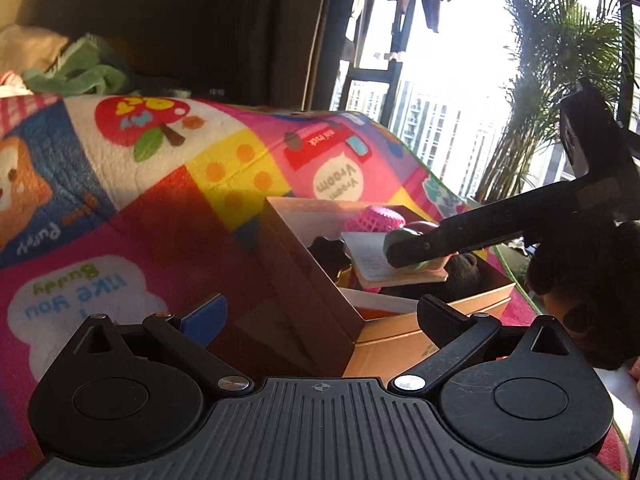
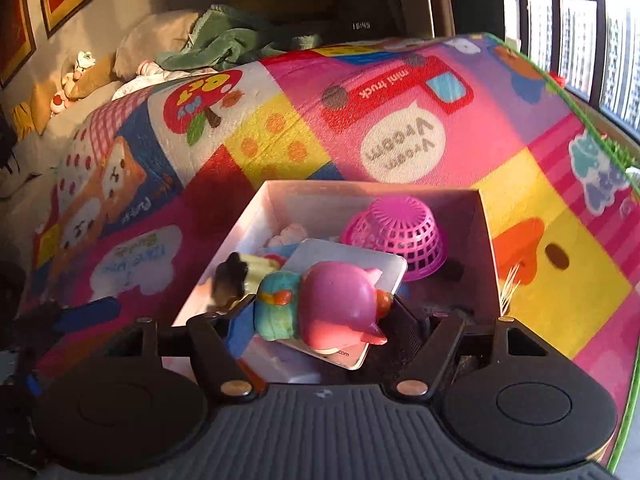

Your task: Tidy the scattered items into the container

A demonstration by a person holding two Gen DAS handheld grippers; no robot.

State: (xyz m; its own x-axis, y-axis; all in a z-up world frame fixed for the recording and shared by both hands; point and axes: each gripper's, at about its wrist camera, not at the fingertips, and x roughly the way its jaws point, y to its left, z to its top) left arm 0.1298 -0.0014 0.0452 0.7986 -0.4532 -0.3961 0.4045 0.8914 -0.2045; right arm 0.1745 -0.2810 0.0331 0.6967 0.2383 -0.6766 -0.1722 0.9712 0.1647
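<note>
A brown cardboard box (image 1: pixel 312 292) stands on the colourful play mat; it also shows in the right wrist view (image 2: pixel 486 248). In it lie a pink mesh basket (image 2: pixel 400 236), a white card (image 2: pixel 352 260) and small toys. My right gripper (image 2: pixel 320 316) is shut on a pink and teal toy figure (image 2: pixel 332 304) and holds it over the box; that gripper also shows in the left wrist view (image 1: pixel 420 248). My left gripper (image 1: pixel 320 312) is open and empty, its jaws standing either side of the box's near corner.
The play mat (image 2: pixel 400 120) covers the floor around the box. Green cloth and pillows (image 2: pixel 224 44) lie at the back. A window and a palm plant (image 1: pixel 560 80) stand to the right.
</note>
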